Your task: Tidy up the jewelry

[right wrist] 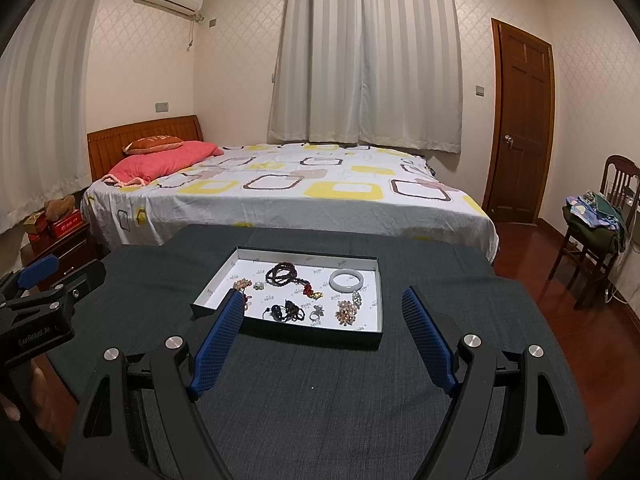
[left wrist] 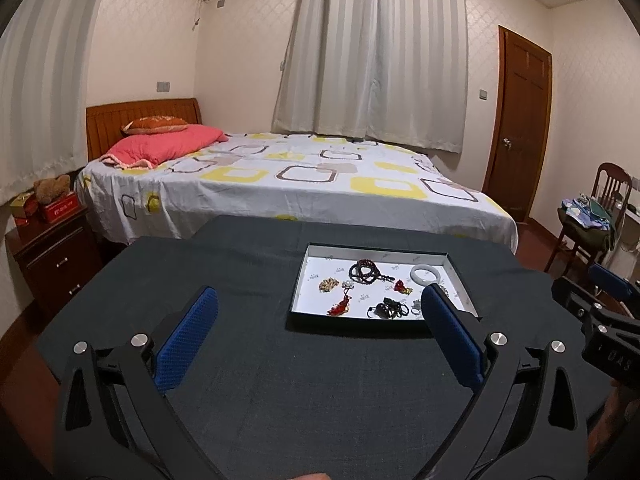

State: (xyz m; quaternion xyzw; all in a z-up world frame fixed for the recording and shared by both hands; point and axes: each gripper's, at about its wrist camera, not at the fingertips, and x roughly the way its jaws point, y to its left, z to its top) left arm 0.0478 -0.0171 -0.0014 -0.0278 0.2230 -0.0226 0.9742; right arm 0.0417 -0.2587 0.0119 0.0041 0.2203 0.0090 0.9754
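A shallow black tray with a white floor (left wrist: 316,254) (right wrist: 374,280) lies on the dark tablecloth. It holds a white bangle (left wrist: 425,274) (right wrist: 346,280), a dark bead bracelet (left wrist: 363,271) (right wrist: 282,273), a black hair tie bundle (left wrist: 388,308) (right wrist: 286,310), red tassel charms (left wrist: 340,307), a ring (right wrist: 317,314) and gold brooches (left wrist: 328,284) (right wrist: 346,312). My left gripper (left wrist: 320,304) is open and empty, short of the tray's near edge. My right gripper (right wrist: 324,304) is open and empty, with the tray's near edge between its fingers.
The table's dark cloth (left wrist: 320,392) (right wrist: 320,400) spreads in front of the tray. Behind it stands a bed (left wrist: 300,184). A nightstand (left wrist: 52,256) is at the left, a chair with clothes (right wrist: 596,224) at the right, and a door (right wrist: 520,120) beyond.
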